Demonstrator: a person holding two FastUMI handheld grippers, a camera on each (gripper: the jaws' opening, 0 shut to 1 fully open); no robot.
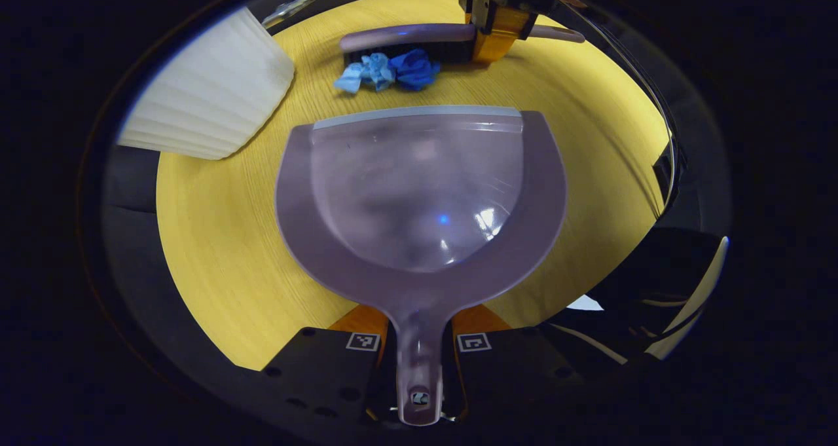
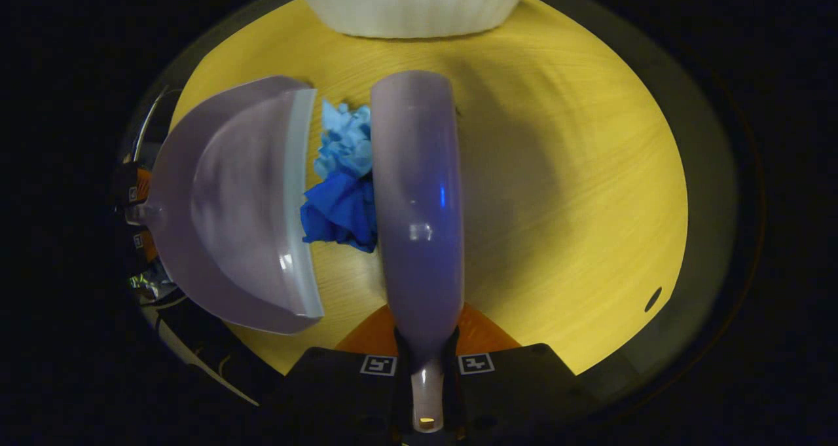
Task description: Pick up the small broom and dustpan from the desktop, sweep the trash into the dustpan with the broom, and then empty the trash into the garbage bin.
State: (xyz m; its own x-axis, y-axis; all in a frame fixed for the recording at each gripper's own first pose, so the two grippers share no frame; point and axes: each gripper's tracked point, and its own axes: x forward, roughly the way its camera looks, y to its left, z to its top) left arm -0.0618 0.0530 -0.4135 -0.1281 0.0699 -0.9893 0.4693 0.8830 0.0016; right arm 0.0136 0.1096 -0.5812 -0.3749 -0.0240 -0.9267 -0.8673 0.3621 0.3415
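Left gripper view: left gripper (image 1: pixel 419 361) clamps the dustpan (image 1: pixel 419 197) handle; pan flat on the yellow desktop (image 1: pixel 216 236).
Right gripper view: right gripper (image 2: pixel 427 361) grips the broom (image 2: pixel 419 197) handle.
Trash: blue crumpled paper (image 2: pixel 340 184) between broom and dustpan lip.
Garbage bin: white ribbed bin (image 2: pixel 412 4) beyond.

The translucent lilac dustpan (image 1: pixel 419 190) lies with its pale front lip on the yellow desktop (image 1: pixel 216 236), facing the trash (image 1: pixel 387 71): two crumpled wads, one light blue, one dark blue. They sit between the lip and the lilac broom (image 2: pixel 419 197), touching its bristles. The white ribbed garbage bin (image 1: pixel 209 102) stands nearby.
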